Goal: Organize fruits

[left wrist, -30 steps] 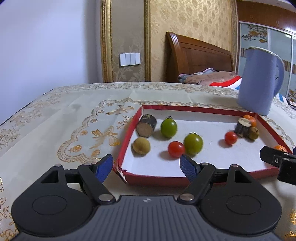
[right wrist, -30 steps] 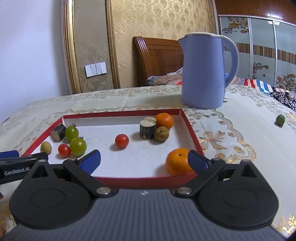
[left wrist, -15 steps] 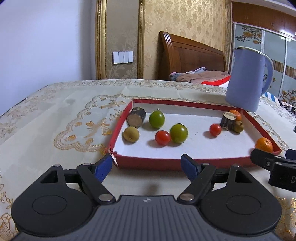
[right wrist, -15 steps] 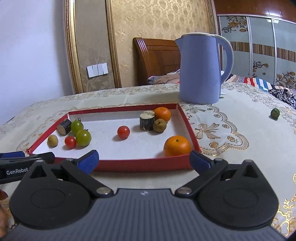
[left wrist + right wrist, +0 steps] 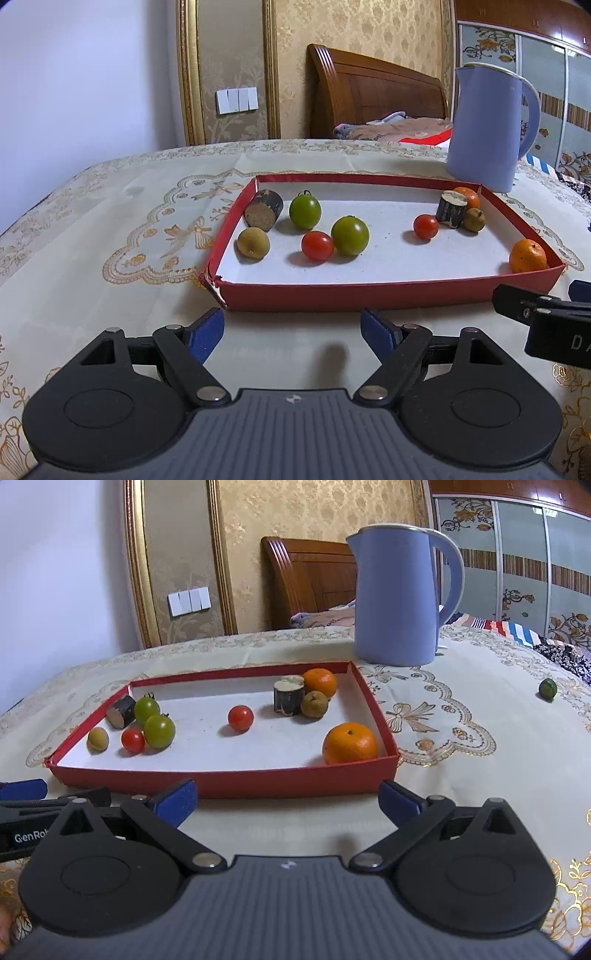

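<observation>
**Both grippers spread and empty before the fruit tray**

The left gripper (image 5: pixel 291 328) hovers over the tablecloth (image 5: pixel 110 295) just short of the red tray (image 5: pixel 369 295), its blue pads wide apart with nothing between them. The right gripper (image 5: pixel 288 797) sits beside it, likewise spread and empty, facing the tray's near wall. Inside the tray lie two green tomatoes, two red tomatoes, two brownish round fruits, two dark cut stubs and two oranges; the larger orange (image 5: pixel 350 743) rests in the near right corner against the wall. One small green fruit (image 5: pixel 547 689) lies on the cloth, well apart to the right. A blue kettle (image 5: pixel 397 598) stands behind the tray.
</observation>
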